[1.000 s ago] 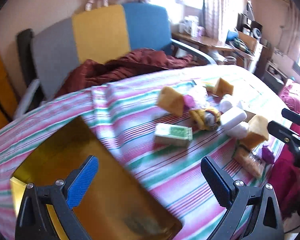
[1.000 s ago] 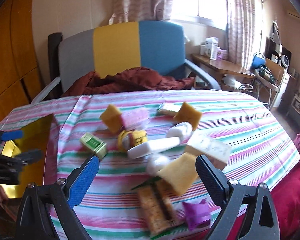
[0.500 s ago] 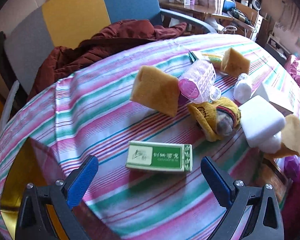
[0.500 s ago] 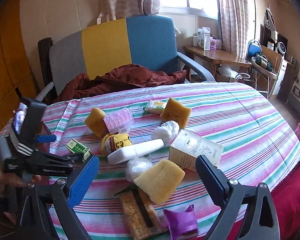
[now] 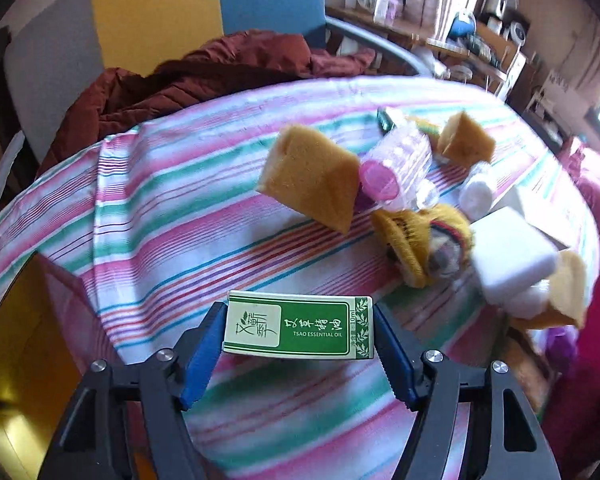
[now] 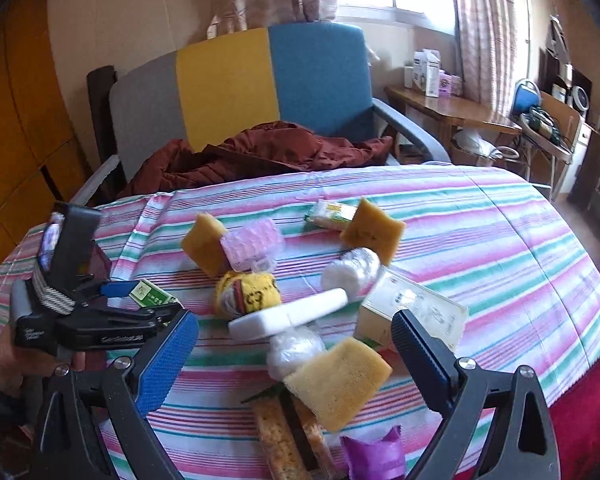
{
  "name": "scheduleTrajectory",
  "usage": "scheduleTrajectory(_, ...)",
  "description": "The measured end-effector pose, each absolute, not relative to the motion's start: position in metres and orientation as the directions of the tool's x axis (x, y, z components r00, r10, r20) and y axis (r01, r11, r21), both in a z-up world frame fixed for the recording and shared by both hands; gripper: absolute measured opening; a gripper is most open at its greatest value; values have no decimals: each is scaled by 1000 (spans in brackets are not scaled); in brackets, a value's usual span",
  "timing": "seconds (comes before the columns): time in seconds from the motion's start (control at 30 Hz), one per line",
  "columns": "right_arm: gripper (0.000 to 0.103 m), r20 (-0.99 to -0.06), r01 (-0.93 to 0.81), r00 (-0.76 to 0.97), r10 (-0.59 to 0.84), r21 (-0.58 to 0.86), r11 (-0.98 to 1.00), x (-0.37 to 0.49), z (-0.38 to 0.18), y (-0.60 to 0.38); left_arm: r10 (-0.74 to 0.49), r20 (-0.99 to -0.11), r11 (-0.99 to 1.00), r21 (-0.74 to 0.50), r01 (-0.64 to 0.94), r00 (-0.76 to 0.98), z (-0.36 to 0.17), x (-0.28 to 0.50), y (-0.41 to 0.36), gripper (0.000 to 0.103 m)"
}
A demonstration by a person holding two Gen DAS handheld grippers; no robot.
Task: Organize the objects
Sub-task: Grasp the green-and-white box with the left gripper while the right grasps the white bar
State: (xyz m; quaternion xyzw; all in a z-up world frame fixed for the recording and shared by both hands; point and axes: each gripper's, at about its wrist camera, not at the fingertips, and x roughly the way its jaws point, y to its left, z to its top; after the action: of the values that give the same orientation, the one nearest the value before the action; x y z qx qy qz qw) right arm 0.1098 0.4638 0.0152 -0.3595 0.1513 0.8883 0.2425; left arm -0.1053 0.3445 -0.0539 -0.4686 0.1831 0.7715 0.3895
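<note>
A green and white essential oil box lies on the striped tablecloth near its left side. My left gripper is closing on it, and both blue pads touch the box's short ends. In the right wrist view the same box sits in the left gripper, which a hand holds. My right gripper stands open above a yellow sponge, with nothing between its fingers.
Sponges, a pink bottle, a yellow knitted doll, a white block, wrapped white rolls, a cream box, a cracker packet and a purple wrapper crowd the middle. A gold tray is at the left. A chair holds a maroon jacket.
My left gripper left the gold tray, came down over the green box and narrowed its jaws onto the box's ends. The right gripper stayed open and barely shifted.
</note>
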Motion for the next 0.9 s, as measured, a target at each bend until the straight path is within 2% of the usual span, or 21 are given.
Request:
scheduleTrajectory(0.4, 97, -817, -417, -515, 260, -25, -908, 70, -7, 461, 568, -766, -647, -188, -739, -302, 6, -65, 256, 73)
scheduleTrajectory(0.47, 92, -838, -427, -491, 237, -5, -904, 66, -9, 465, 574, -758, -653, -197, -731, -309, 9, -61, 242, 73)
scheduleTrajectory(0.63, 90, -842, -481, -515, 158, 132, -866, 65, -8, 479, 576, -750, -684, -226, -694, -324, 13, -55, 206, 73)
scheduleTrajectory(0.83, 72, -882, -605, -468, 57, 272, -748, 55, -30, 510, 571, -740, -732, -263, -629, -355, 11, -51, 169, 73)
scheduleTrajectory(0.9, 50, -883, -632, -469, 29, 312, -709, 54, -41, 518, 567, -739, -745, -272, -610, -364, 9, -49, 157, 73)
